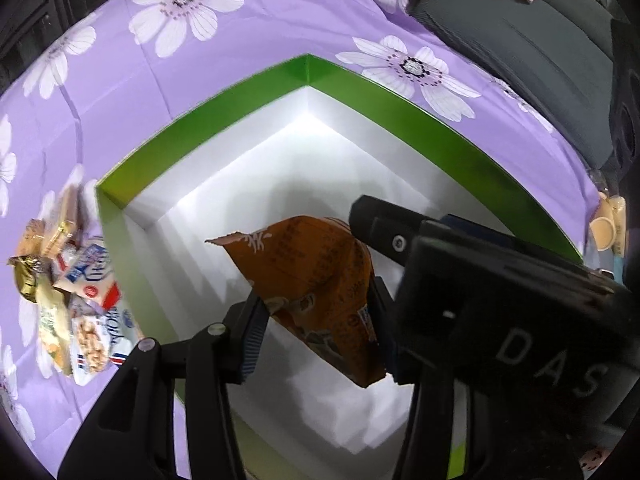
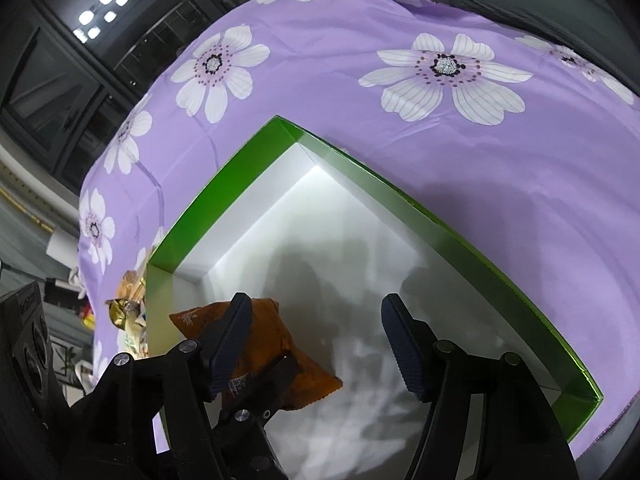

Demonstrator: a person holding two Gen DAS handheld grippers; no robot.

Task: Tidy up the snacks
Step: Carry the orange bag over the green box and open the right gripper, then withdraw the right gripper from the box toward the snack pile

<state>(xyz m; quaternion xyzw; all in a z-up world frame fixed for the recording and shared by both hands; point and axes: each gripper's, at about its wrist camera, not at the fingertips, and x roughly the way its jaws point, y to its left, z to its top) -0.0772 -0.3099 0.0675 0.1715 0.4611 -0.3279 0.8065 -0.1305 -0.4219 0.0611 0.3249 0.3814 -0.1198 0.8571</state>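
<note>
Left tool [image 1: 316, 320]: narrow, both pads against the orange snack bag [image 1: 316, 280], held low inside the green box [image 1: 440, 136]. Right tool [image 2: 316, 344]: wide, nothing between its pads. Bag judged light, soft, crinkly, slippery film; contents likely crushable. Best gripped at a sealed edge. More snacks [image 1: 80, 300] lie beside the box on the tabletop.
</note>
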